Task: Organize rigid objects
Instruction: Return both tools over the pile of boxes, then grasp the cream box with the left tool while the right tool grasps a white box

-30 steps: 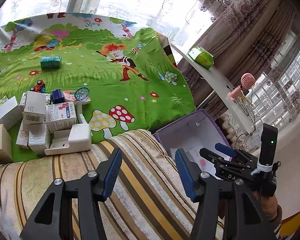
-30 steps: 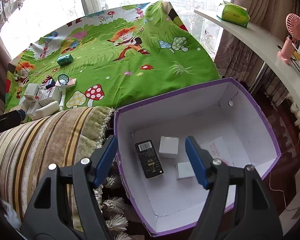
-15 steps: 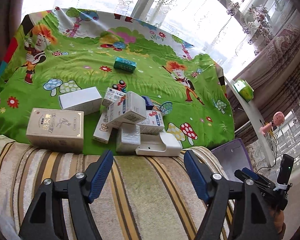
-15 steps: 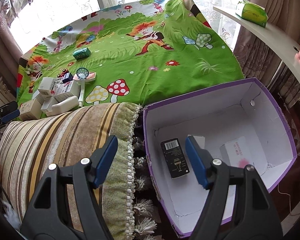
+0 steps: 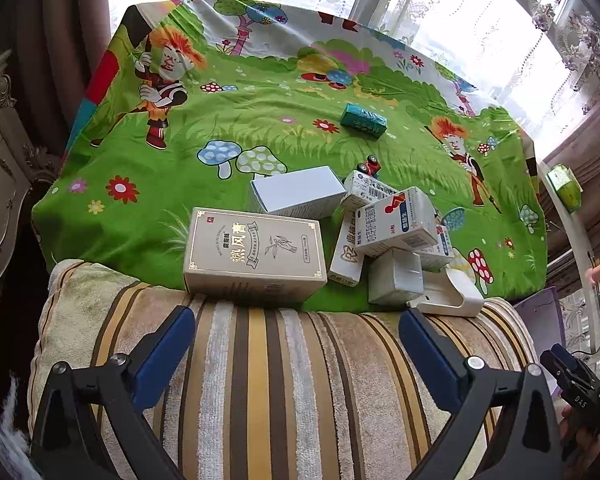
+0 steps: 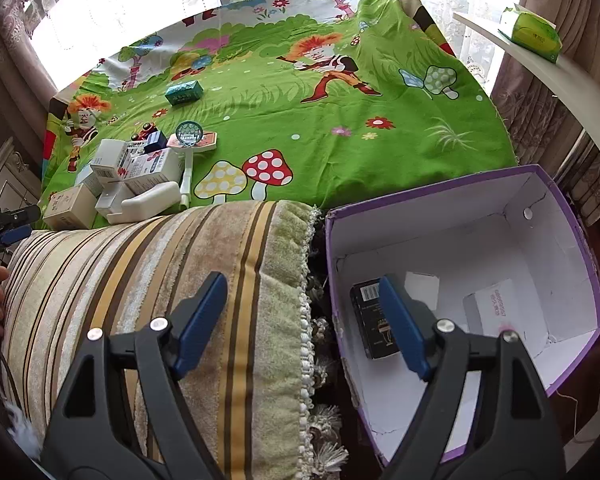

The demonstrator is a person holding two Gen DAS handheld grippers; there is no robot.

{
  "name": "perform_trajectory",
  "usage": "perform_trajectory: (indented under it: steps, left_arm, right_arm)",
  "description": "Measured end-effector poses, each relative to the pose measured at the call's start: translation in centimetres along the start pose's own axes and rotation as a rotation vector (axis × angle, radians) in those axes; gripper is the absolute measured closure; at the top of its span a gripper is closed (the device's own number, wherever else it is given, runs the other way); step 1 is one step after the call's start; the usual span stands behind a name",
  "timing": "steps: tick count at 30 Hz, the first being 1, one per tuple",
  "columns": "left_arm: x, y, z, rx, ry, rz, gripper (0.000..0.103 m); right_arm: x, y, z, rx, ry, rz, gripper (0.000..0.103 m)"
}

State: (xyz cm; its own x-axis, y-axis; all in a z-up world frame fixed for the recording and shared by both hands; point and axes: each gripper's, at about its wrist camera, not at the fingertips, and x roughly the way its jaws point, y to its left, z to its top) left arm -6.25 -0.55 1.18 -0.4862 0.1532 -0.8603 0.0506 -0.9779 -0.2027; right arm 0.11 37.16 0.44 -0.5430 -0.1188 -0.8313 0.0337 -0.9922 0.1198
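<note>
Several boxes lie clustered on the green cartoon sheet (image 5: 260, 128): a beige box with Chinese print (image 5: 255, 255), a white box (image 5: 298, 197), medicine boxes (image 5: 396, 219) and a white plastic case (image 5: 446, 293). A teal box (image 5: 363, 121) lies farther back. My left gripper (image 5: 296, 354) is open and empty above the striped cushion (image 5: 284, 392), just short of the beige box. My right gripper (image 6: 302, 322) is open and empty over the cushion's edge (image 6: 276, 320) beside the purple-rimmed box (image 6: 556, 216), which holds a black box (image 6: 372, 328) and white boxes (image 6: 500, 308).
A small red toy car (image 5: 369, 168) sits behind the cluster. A handheld fan (image 6: 189, 148) lies on the sheet. A white shelf (image 6: 540, 72) carries a green tissue pack (image 6: 534, 32). A carved cabinet (image 5: 0, 168) stands at the left.
My left gripper has swung left from the purple box to face the cluster of boxes. My right gripper has shifted left, from over the purple box to its edge by the cushion.
</note>
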Motion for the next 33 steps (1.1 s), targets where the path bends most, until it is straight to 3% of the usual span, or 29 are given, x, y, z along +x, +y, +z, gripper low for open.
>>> perform_trajectory:
  steps: [5, 22, 27, 33]
  left_arm:
    - [1.3, -0.1, 1.2, 0.029, 0.033, 0.061, 0.0]
    - [4.9, 0.3, 3.6, 0.056, 0.093, 0.154, 0.0]
    - [4.9, 0.8, 3.8, 0.036, 0.097, 0.151, 0.0]
    - [6.2, 0.8, 3.9, 0.038, 0.154, 0.142, 0.0]
  right_arm:
    - [0.1, 2.2, 0.8, -0.051, -0.005, 0.02, 0.018]
    - [2.0, 12.3, 5.9, -0.212, -0.037, 0.139, 0.012]
    - [3.4, 14.6, 6.9, -0.233, -0.018, 0.174, 0.012]
    - [5.3, 16.9, 7.9, -0.238, 0.012, 0.204, 0.012]
